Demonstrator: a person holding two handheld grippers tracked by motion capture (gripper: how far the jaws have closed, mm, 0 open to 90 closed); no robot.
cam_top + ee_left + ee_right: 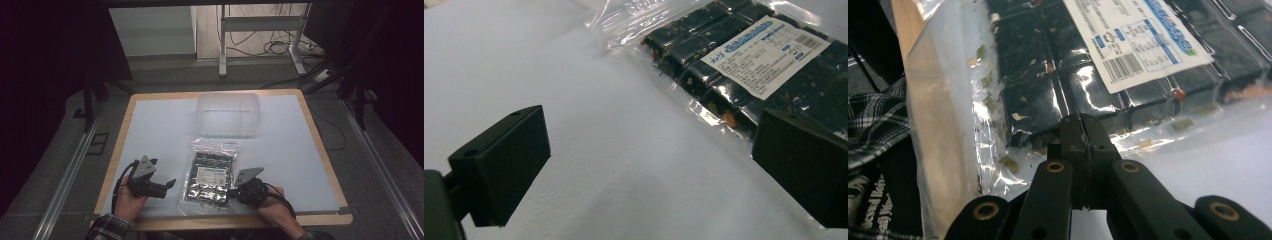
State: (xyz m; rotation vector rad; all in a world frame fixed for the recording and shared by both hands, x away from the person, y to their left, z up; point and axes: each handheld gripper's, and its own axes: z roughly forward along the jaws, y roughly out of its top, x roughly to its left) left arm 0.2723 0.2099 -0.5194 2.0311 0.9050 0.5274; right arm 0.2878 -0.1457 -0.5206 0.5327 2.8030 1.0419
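A clear plastic bag [212,172] of dark square blocks with a white printed label lies flat on the white table [160,125], near its front edge. My left gripper [166,180] sits just left of the bag, low over the table. In the left gripper view the gripper [649,135] stands open, its jaws wide apart, with the bag [744,65] ahead and to the right. My right gripper [231,192] is at the bag's near right corner. In the right gripper view its jaws [1081,131] are pressed together on the bag's clear edge [1013,160], right against the dark blocks.
A clear plastic container [227,114] stands beyond the bag at the middle back of the table. The wooden rim [240,220] runs along the front edge. A plaid sleeve [873,120] lies beside the bag's near end. Cables and a metal frame [260,40] are on the floor behind.
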